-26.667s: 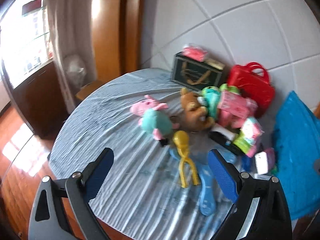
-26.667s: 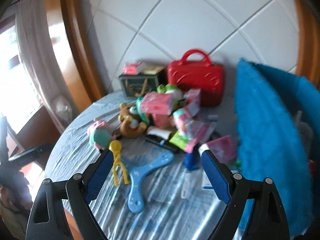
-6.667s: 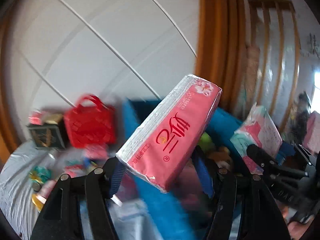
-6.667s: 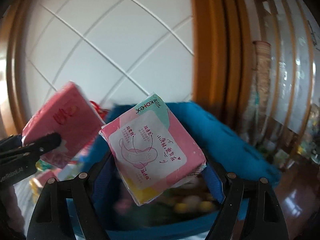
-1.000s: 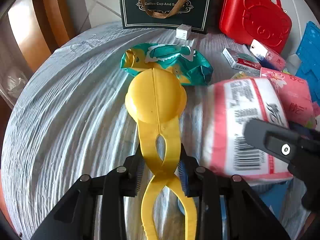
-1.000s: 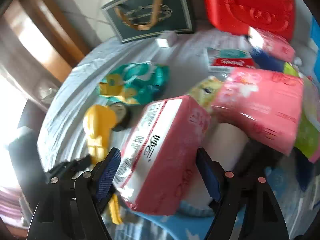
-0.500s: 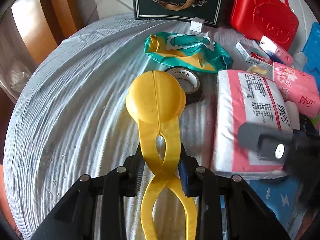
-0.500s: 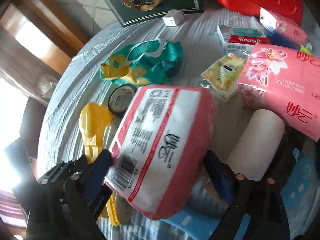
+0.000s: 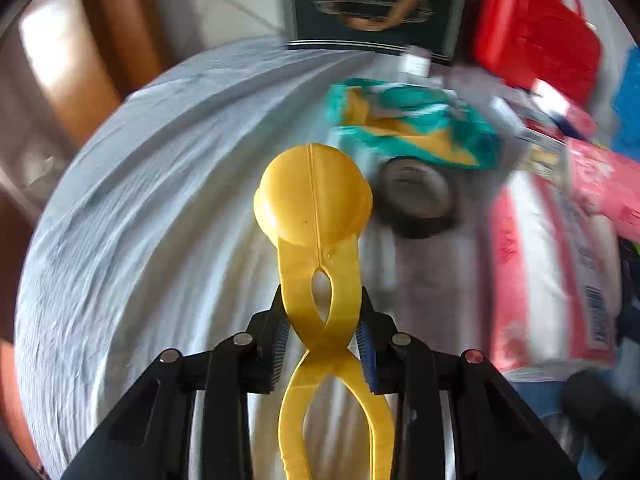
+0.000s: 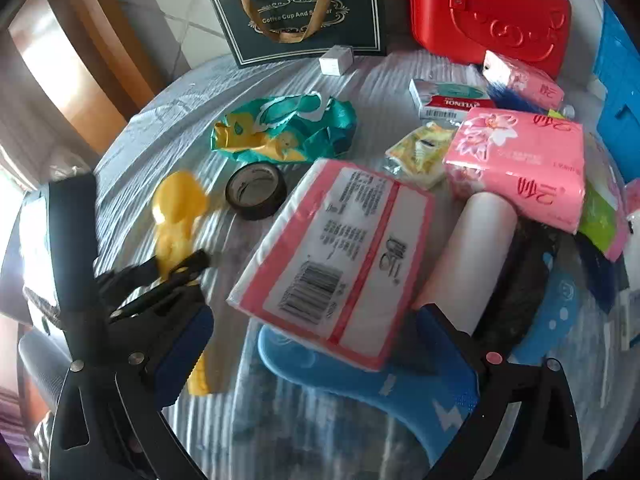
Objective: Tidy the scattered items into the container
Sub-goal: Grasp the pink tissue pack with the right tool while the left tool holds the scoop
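Your left claw (image 9: 322, 332) is clenched on the yellow snowball tongs (image 9: 316, 248), lifted over the table (image 9: 140, 200). Your right claw (image 10: 316, 348) is released, its fingers spread either side of the pink-and-white tissue pack (image 10: 340, 260), which lies on a blue boomerang (image 10: 360, 380). The blue container (image 10: 618, 92) shows only at the right edge; its contents are hidden. A dark gift bag (image 10: 304, 12) and a red case (image 10: 488, 8) stand against the tiled wall.
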`<state>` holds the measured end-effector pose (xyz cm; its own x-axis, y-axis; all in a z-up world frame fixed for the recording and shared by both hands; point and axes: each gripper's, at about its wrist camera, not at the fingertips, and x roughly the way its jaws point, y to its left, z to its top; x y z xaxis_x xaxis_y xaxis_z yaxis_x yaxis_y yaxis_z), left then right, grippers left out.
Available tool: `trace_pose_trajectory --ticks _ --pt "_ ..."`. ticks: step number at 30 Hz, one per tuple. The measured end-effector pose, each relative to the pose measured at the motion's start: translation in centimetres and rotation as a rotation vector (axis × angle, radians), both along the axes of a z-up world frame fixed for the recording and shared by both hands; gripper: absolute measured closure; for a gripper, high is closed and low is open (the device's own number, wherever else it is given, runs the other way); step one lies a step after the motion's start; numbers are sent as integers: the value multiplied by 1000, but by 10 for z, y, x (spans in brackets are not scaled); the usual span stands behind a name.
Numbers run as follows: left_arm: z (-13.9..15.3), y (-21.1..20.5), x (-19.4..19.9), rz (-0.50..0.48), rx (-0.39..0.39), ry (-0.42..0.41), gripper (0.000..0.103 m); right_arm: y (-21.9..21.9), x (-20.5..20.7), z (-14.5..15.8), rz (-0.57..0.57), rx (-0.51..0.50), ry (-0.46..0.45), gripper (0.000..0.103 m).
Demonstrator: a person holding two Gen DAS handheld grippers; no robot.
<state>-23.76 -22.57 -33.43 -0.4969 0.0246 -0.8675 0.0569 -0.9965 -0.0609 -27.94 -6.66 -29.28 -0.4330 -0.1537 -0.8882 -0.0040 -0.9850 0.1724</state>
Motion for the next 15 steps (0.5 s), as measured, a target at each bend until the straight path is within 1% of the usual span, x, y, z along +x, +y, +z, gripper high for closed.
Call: trace_pose_trajectory --ticks 1,2,4,5,6,7,8,10,13,15 --pt "0 0 0 -8 23 -1 73 1 -2 -2 -21 -3 1 0" --pt "1 -1 2 -25 49 1 73 7 -5 -4 -37 -32 -1 0" --pt "1 -1 8 -55 73 -1 73 12 -12 -8 -69 -41 -26 0" --pt "2 -1 12 -59 49 -1 73 11 -14 -10 -64 -48 -25 0" --pt "3 -1 16 -59 9 2 73 8 -16 -11 -53 -49 -33 0" --pt "4 -2 19 -56 -32 6 73 3 -19 -14 -47 -41 -37 0" --pt "5 -5 22 -47 -64 5 73 -5 -21 -17 -49 -9 -39 0" --pt "5 -13 25 -30 -65 -3 73 -15 -26 -23 -56 41 -28 0" --pt "6 -17 30 -15 -69 -10 73 -20 -32 -36 -66 90 -6 0" --pt "8 -18 32 -6 -65 -9 73 -21 -31 -36 -59 107 5 5"
